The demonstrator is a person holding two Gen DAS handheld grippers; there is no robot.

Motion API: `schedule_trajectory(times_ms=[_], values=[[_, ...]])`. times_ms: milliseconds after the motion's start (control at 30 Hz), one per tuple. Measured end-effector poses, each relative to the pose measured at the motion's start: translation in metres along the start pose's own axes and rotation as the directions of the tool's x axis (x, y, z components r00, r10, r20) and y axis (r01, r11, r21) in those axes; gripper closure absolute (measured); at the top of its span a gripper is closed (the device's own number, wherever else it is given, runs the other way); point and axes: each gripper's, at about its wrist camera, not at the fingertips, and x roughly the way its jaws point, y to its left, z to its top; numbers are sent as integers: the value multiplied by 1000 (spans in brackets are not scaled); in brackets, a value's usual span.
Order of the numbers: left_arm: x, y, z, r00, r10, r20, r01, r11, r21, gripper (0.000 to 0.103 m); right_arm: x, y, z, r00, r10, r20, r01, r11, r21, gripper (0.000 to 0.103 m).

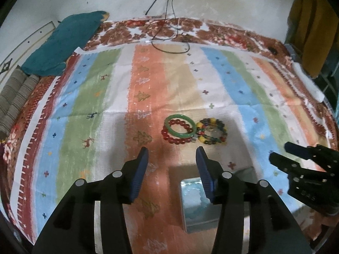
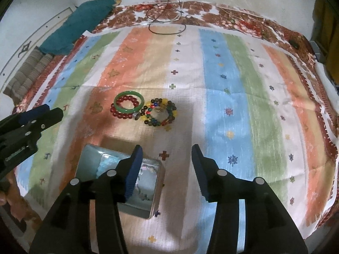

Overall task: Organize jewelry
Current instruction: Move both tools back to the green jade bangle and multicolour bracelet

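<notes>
A green bangle (image 1: 169,127) (image 2: 118,106) lies over a red bead bracelet (image 1: 169,138) (image 2: 118,114) on the striped cloth. A multicoloured bead bracelet (image 1: 211,133) (image 2: 161,114) lies touching them on the right. An open metal tin (image 1: 195,209) (image 2: 118,182) holding pale blue beads stands nearer. My left gripper (image 1: 171,154) is open and empty, just short of the bracelets, and shows in the right wrist view (image 2: 50,110). My right gripper (image 2: 167,152) is open and empty beside the tin, and shows in the left wrist view (image 1: 279,150).
The striped cloth (image 1: 95,97) covers a bed with a floral sheet. A teal cloth (image 1: 63,42) and striped bolsters (image 1: 14,97) lie at the far left. Black cables (image 1: 167,33) trail from the wall at the back. A yellow garment (image 1: 311,25) hangs at right.
</notes>
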Motion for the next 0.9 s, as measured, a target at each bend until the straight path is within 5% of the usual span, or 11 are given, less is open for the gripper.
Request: schedule_trajectory(times_ms=[500,667,900], values=[[48,9,24,996,63,-69,-62,998,23,53,46,-11,26,996,-45,-79,47,998,30,52],[60,11,27,995,10,-103,-10,1000,0,48,56,-6,31,995,-50,-91,51,999,19,52],[81,9,34,990,86,-112,-80,995,55,48,69,0,38,993,-40,-110,39,999,-4,52]])
